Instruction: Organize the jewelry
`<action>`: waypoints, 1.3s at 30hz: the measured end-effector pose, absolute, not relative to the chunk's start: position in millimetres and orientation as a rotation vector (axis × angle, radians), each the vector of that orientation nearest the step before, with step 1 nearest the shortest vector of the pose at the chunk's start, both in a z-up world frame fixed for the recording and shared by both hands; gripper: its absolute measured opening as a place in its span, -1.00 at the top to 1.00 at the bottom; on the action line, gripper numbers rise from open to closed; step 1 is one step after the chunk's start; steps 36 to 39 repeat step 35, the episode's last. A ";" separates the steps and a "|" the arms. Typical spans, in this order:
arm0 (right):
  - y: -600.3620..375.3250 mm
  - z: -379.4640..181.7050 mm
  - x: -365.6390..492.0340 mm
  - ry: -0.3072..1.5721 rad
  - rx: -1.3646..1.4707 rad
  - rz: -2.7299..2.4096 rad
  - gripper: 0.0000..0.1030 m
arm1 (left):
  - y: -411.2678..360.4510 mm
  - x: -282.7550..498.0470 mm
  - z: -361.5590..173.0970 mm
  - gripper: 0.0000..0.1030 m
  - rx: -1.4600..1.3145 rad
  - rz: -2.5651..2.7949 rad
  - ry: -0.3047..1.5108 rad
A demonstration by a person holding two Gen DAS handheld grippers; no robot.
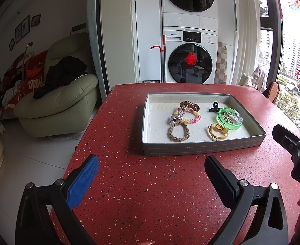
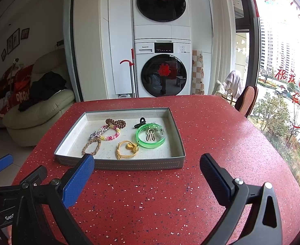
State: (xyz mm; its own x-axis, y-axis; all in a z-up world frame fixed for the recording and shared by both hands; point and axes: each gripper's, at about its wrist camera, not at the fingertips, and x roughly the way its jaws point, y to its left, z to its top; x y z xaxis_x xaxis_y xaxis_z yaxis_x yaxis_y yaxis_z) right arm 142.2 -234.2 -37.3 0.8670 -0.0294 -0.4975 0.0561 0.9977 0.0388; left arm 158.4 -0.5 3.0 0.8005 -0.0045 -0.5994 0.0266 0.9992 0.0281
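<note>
While tongs gape empty, tray holds green bangle, braided bracelet.

Both wrist views face tray, near, side by side.

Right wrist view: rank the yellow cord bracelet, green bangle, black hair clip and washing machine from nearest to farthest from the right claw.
From the right claw:
1. Yellow cord bracelet, near the tray's front wall.
2. Green bangle, just behind it, on the tray's right side.
3. Black hair clip, toward the tray's back.
4. Washing machine, beyond the table.
</note>
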 end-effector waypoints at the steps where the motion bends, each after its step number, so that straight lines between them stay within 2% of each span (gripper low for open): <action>1: -234.2 -37.5 142.1 0.519 0.052 -0.046 -1.00 | -0.5 158.4 2.8 -1.00 0.036 -0.017 0.643; 39: -231.0 -36.1 142.8 0.520 0.053 -0.044 -1.00 | -3.4 155.9 1.2 -1.00 0.048 -0.023 0.643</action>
